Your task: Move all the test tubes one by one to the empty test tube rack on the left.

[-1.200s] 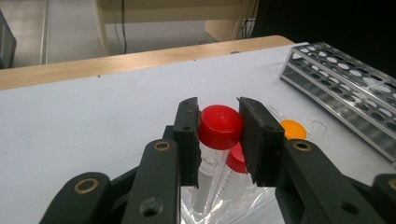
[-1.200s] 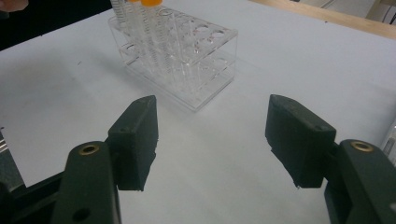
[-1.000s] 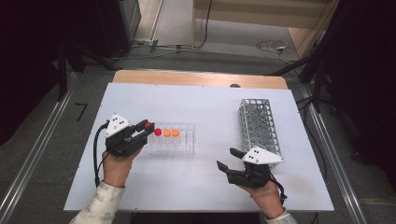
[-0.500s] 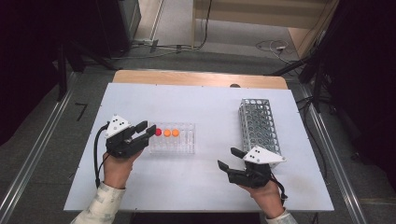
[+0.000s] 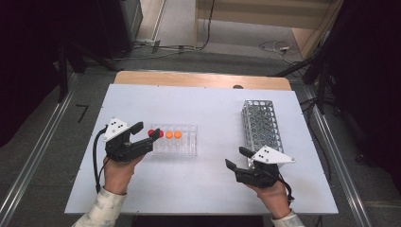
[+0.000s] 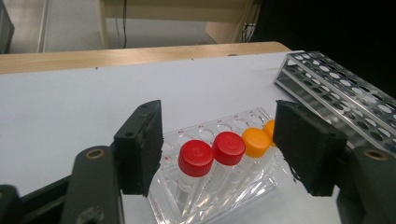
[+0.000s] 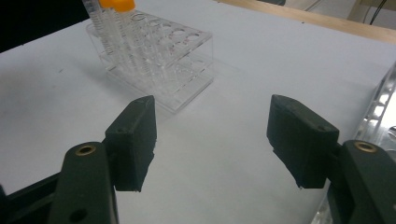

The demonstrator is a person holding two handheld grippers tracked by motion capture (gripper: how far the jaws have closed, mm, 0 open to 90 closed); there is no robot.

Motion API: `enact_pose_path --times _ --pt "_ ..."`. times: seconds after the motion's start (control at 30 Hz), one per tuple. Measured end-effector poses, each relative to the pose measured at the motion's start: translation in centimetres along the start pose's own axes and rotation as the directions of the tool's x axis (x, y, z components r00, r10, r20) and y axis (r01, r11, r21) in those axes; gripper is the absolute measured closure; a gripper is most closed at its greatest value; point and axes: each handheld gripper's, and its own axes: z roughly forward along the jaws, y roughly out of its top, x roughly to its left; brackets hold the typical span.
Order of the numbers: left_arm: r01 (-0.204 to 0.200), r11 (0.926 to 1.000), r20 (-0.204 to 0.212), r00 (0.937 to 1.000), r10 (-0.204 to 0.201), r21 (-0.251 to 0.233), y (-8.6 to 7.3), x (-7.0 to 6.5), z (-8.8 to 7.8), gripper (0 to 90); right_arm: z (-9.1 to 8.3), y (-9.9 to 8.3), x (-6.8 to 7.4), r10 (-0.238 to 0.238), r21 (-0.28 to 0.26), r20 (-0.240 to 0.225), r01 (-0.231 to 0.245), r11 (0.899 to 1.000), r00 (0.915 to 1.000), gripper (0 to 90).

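Observation:
A clear plastic rack (image 5: 182, 146) holds two red-capped tubes (image 6: 196, 157) and two orange-capped tubes (image 6: 256, 142) in a row at its left end. My left gripper (image 5: 147, 130) sits at that end and its jaws have just been opening. The red caps (image 5: 156, 133) stand between its pads (image 6: 142, 140) with a gap on each side, untouched. My right gripper (image 5: 235, 158) rests open over bare table near the front, left of the metal rack, with nothing between its pads (image 7: 135, 135). In the right gripper view the clear rack (image 7: 159, 60) lies ahead to the left.
A metal mesh tube rack (image 5: 261, 124) lies on the right half of the white table (image 5: 213, 104), its end beside my right gripper. A wooden strip (image 5: 198, 79) runs along the far edge. Floor rails flank the table.
The left gripper's jaws have spread from nearly shut around the first red-capped tube to wide apart. The tube stays in the rack. The right gripper has barely moved.

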Motion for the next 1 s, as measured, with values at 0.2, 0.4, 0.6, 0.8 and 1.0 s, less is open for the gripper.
enact_pose_path --times 0.2,0.4,0.6,0.8,1.0 --pt "-0.008 0.9999 -0.011 0.9999 0.008 0.012 -0.4 -0.7 0.1 23.6 -0.4 -0.2 -0.7 0.011 -0.010 0.017 -0.011 1.000 0.9998 30.5" --pt "-0.012 0.9999 -0.018 0.9998 0.012 0.005 -0.7 -0.8 -0.4 21.9 -1.0 -0.3 -1.4 0.017 -0.022 0.037 -0.016 1.000 0.9992 30.1" --pt "-0.016 0.9999 -0.052 0.9985 0.016 -0.005 -1.5 -1.0 -0.6 21.8 -1.5 -0.5 -1.9 0.017 -0.026 0.052 -0.016 1.000 0.9985 29.4" --pt "-0.016 0.9999 -0.056 0.9983 0.016 0.001 -2.1 -0.9 -1.1 21.8 -2.1 -0.6 -2.4 0.026 -0.037 0.067 -0.024 0.999 0.9974 28.9" --pt "-0.007 0.9999 -0.084 0.9964 0.008 0.011 -2.8 -0.2 -1.4 20.8 -2.8 -1.0 -3.1 0.035 -0.038 0.087 -0.032 0.999 0.9956 28.8"
